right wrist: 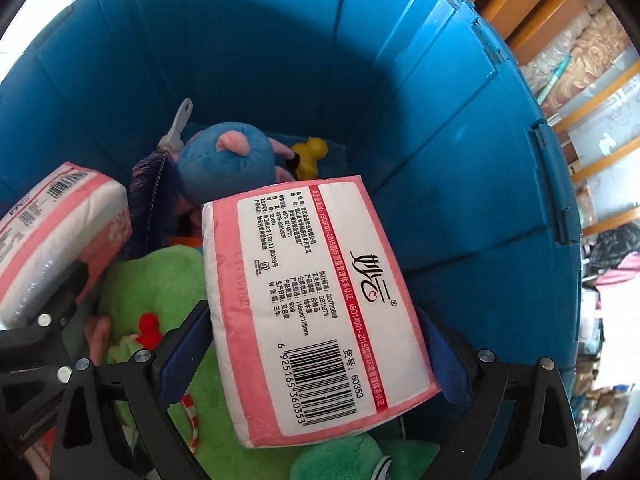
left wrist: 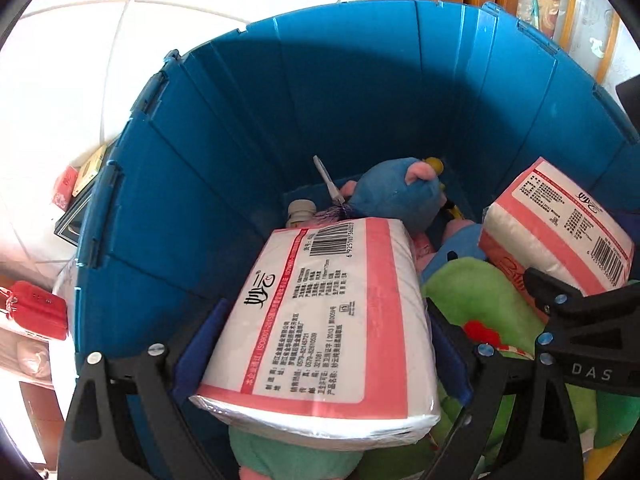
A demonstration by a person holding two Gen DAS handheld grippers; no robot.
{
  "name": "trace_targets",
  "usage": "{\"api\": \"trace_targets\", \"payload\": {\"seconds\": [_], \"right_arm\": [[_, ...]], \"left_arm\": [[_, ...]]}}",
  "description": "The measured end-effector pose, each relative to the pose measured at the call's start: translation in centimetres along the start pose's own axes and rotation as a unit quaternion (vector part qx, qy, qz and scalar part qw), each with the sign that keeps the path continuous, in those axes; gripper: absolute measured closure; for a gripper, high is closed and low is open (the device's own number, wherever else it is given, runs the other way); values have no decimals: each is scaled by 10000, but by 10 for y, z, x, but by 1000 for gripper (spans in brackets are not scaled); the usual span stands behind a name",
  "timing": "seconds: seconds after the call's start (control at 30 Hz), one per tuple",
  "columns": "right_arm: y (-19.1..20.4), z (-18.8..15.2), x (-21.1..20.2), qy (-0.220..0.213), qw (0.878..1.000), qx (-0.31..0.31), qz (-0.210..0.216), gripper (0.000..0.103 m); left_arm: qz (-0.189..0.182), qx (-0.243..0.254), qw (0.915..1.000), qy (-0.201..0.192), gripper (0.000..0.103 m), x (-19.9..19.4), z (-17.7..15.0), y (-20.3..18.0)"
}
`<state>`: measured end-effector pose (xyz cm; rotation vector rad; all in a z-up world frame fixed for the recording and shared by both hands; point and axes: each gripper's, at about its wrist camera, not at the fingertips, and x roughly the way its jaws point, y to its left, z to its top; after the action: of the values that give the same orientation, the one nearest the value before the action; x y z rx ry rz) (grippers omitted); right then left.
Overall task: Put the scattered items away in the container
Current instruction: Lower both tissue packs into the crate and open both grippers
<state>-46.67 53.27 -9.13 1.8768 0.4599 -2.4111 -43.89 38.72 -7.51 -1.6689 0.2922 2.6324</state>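
- Large blue ribbed plastic container [left wrist: 224,120]: open at the top, walls rising around both grippers, already holding soft toys and small items.
- Green plush toy [left wrist: 480,292]: lying on top of the pile, directly beneath both packs; soft, uneven landing surface.
- Left-held pink-and-white plastic-wrapped tissue pack [left wrist: 328,320]: clamped across its width by the left gripper [left wrist: 324,344], blue pads pressed against both long sides; inside the container, above the pile, near the left wall.
- Right-held pink-and-white plastic-wrapped tissue pack [right wrist: 316,304]: gripped the same way by the right gripper [right wrist: 316,344], fingers closed on its sides; inside the container, toward the right wall, tilted.
- Blue plush mouse with pink ears [left wrist: 396,196]: at the far side of the pile, apart from both packs.
- Small yellow rubber duck [right wrist: 310,154]: behind the mouse, near the far wall.
- Step in hand, judged: depositing both packs.
- Recommended: lower each pack until resting on the plush, keep the two packs side by side without overlap, open fingers fully, lift straight up clear of the wrapping.
- Risk: slippery film; release from height likely to tumble a pack against the wall.
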Motion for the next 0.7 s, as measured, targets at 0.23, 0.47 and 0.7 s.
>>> {"api": "trace_targets", "payload": {"seconds": [0.23, 0.47, 0.7], "right_arm": [[-4, -1, -25, -260, 9996, 64, -22, 2], [-6, -11, -52, -580, 9983, 98, -45, 0], [-10, -33, -79, -861, 9963, 69, -19, 0]], "left_arm": [[-107, 102, 9995, -294, 10, -29, -8, 9], [-157, 214, 9983, -516, 10, -55, -13, 7], [-451, 231, 9961, -724, 10, -86, -33, 13]]}}
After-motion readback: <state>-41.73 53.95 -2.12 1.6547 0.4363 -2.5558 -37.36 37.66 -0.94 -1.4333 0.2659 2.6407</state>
